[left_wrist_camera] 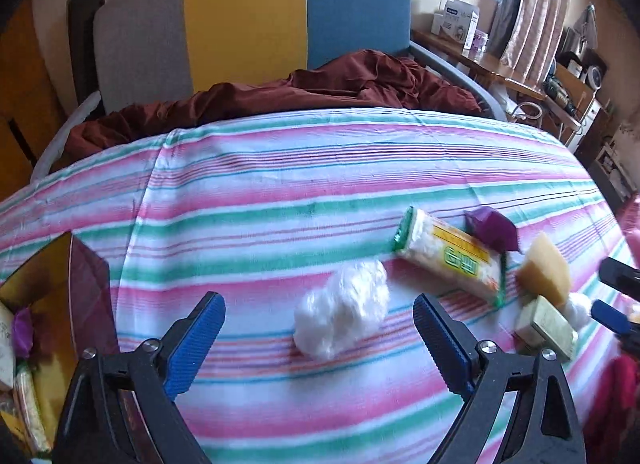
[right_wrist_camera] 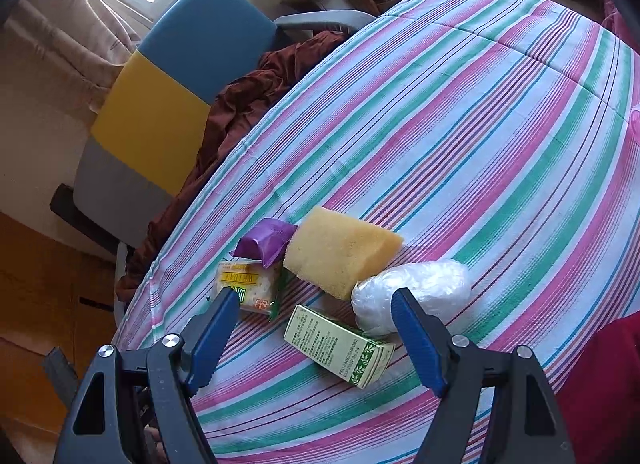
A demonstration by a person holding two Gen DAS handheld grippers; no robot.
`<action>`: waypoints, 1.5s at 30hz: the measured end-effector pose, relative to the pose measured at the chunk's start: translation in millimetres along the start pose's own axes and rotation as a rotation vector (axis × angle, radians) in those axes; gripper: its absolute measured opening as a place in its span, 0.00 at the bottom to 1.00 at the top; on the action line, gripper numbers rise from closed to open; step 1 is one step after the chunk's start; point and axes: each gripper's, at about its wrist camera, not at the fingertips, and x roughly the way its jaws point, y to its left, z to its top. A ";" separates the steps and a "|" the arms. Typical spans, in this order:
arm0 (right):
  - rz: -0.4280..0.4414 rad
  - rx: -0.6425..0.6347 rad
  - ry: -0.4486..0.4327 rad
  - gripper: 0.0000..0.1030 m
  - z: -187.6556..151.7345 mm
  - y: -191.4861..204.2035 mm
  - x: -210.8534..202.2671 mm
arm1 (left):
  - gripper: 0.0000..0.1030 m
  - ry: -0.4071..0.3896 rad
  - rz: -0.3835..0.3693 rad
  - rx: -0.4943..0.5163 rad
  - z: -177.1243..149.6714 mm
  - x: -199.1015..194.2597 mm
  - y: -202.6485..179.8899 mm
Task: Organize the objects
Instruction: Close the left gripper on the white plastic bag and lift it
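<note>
On the striped bedsheet lie several items. In the left wrist view: a white plastic-wrapped bundle, a cracker pack, a purple packet, a yellow sponge and a green-and-cream box. My left gripper is open, its jaws on either side of the white bundle. My right gripper is open just above the green box, with the sponge, a second white bundle, cracker pack and purple packet ahead. The right gripper's fingertips show at the left view's right edge.
An open cardboard box holding packets sits at the left of the left wrist view. A dark red blanket lies crumpled at the bed's head before a grey, yellow and blue headboard. A cluttered wooden desk stands at the right.
</note>
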 end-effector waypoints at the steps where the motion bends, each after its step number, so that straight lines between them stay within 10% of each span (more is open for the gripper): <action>1: 0.000 0.000 0.003 0.77 -0.1 0.1 0.8 | 0.93 0.010 0.013 -0.006 2.0 8.1 -0.6; 4: -0.002 -0.002 0.008 0.77 -0.3 0.4 2.2 | 0.92 0.055 0.002 -0.055 5.4 30.3 2.2; 8: -0.007 -0.001 0.007 0.77 0.3 -0.6 2.2 | 0.58 0.056 0.039 -0.074 5.6 46.6 2.7; 15: -0.009 0.025 -0.014 0.77 3.7 -6.4 -1.2 | 0.32 0.061 0.068 -0.005 -5.7 35.8 -1.9; 25: 0.037 0.255 -0.082 0.77 9.4 -49.1 -16.1 | 0.29 0.012 -0.042 0.136 -74.7 -12.4 -32.5; 38: -0.141 0.229 -0.128 0.77 12.2 -47.0 -16.7 | 0.30 -0.102 -0.168 0.180 -125.6 -42.7 -19.6; 45: -0.147 0.131 0.044 0.79 10.0 -33.3 21.1 | 0.30 -0.132 -0.177 0.186 -134.5 -46.8 -19.0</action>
